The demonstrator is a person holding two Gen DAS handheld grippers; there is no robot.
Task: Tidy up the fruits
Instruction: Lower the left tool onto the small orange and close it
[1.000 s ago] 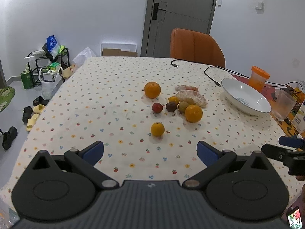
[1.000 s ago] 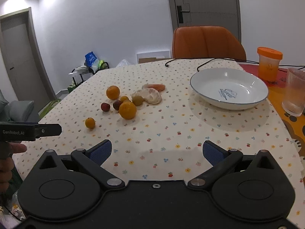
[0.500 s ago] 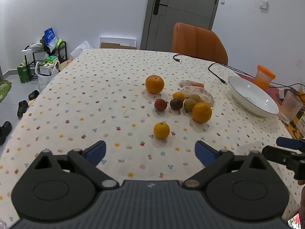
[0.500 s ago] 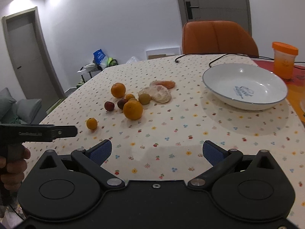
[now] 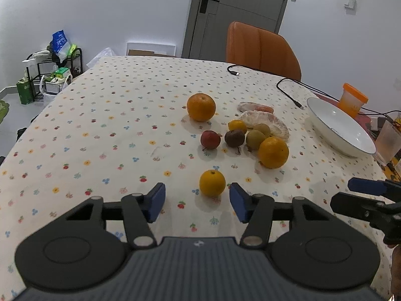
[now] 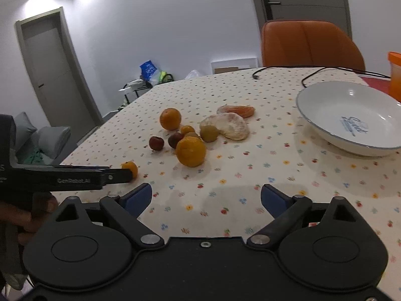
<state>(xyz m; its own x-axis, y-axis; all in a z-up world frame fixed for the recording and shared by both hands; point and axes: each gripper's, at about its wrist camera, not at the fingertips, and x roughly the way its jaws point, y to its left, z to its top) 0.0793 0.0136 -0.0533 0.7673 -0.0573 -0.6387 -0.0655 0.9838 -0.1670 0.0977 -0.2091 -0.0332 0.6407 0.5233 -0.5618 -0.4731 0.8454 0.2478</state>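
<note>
Your left gripper [image 5: 197, 202] is nearest the work, jaws apart and holding nothing, with the small orange [image 5: 212, 182] sitting just ahead of the gap, closer to the right-hand pad [image 5: 237, 202] than to the other; as I read it, the step in hand is the approach to this first fruit, not yet a grasp. Your next move calls for a short push forward and a slight shift to your right so the fruit sits centred between the pads; close gently, since a round fruit off-centre is likely to roll out across the tablecloth [image 5: 105, 130].

Your right gripper [image 6: 206, 198] hangs over bare cloth, jaws also spread and empty; nothing lies between its pads.

Farther on lies the cluster: a large orange [image 5: 273, 152] at its near edge, a red fruit [image 5: 210, 139], a dark brown fruit [image 5: 234, 138] and a greenish one [image 5: 255, 139] close together, a second small orange [image 5: 237, 126] behind them; the peeled citrus pieces [image 5: 270, 123] touch the back of the group, and another large orange [image 5: 201, 107] stands a little apart to the left.

The white bowl [image 6: 325, 125] sits empty, well off to the right; I judge it the likely destination, though the task does not say so. Beyond it stands an orange-lidded cup [image 5: 352, 100], and a black cable [image 5: 290, 87] trails over the far cloth; keep the carry path clear of both.
</note>
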